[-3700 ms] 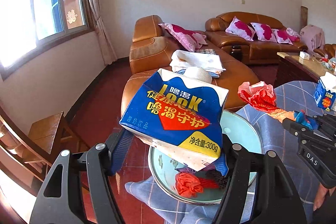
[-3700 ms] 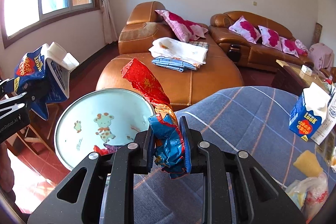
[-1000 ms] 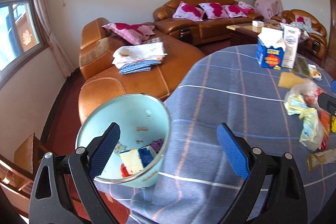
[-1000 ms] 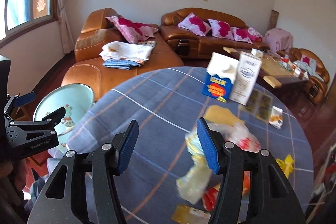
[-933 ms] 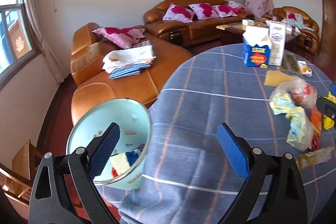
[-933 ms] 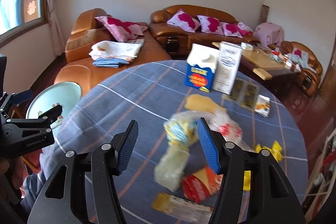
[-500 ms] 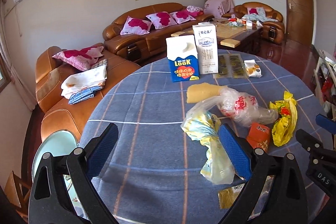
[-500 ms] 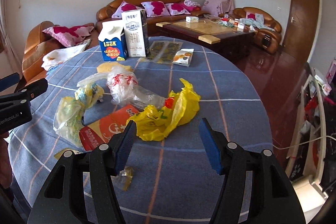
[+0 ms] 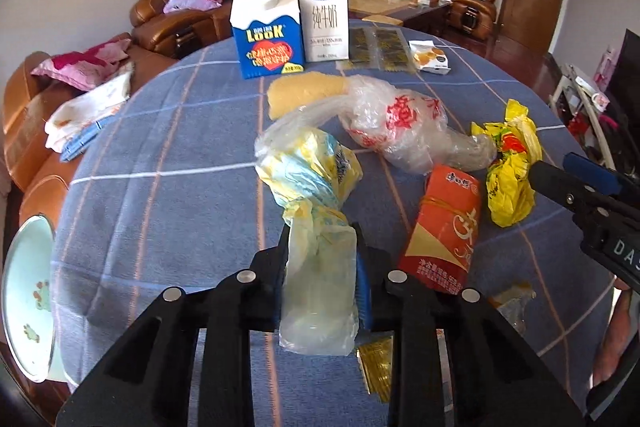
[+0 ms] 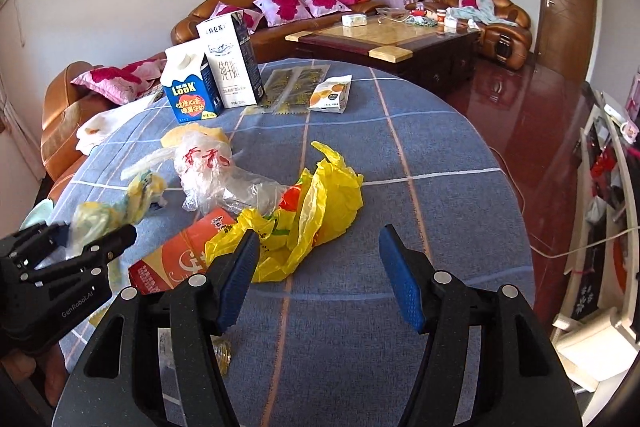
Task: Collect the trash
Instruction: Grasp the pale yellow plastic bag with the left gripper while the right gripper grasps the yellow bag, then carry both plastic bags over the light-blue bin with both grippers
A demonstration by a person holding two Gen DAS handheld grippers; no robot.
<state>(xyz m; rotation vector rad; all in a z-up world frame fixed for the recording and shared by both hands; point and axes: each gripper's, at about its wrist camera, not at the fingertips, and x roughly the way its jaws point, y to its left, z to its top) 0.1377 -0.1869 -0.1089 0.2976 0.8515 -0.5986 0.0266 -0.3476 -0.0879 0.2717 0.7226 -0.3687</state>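
My left gripper [image 9: 322,267] is shut on a pale yellow and blue plastic bag [image 9: 312,187] that lies on the blue checked table; the bag also shows in the right wrist view [image 10: 108,211]. My right gripper [image 10: 316,279] is open and empty, just in front of a crumpled yellow plastic bag [image 10: 316,203], seen from the left too [image 9: 510,163]. A red carton [image 9: 448,227] lies flat between the two bags. A clear bag with red print [image 9: 400,131] lies behind them. The light blue bin [image 9: 24,299] stands at the table's left edge.
A blue LOOK carton [image 9: 266,27] and a white milk carton [image 9: 324,7] stand at the table's far side, with foil sachets [image 10: 296,83] and a snack packet [image 10: 330,93]. A gold wrapper [image 9: 376,367] lies near me. Sofas and a coffee table [image 10: 384,39] stand beyond.
Both grippers let their trash go into the bin and swung right over the table. The left gripper has since shut on the pale yellow bag. The right gripper stays open, now nearer the yellow bag.
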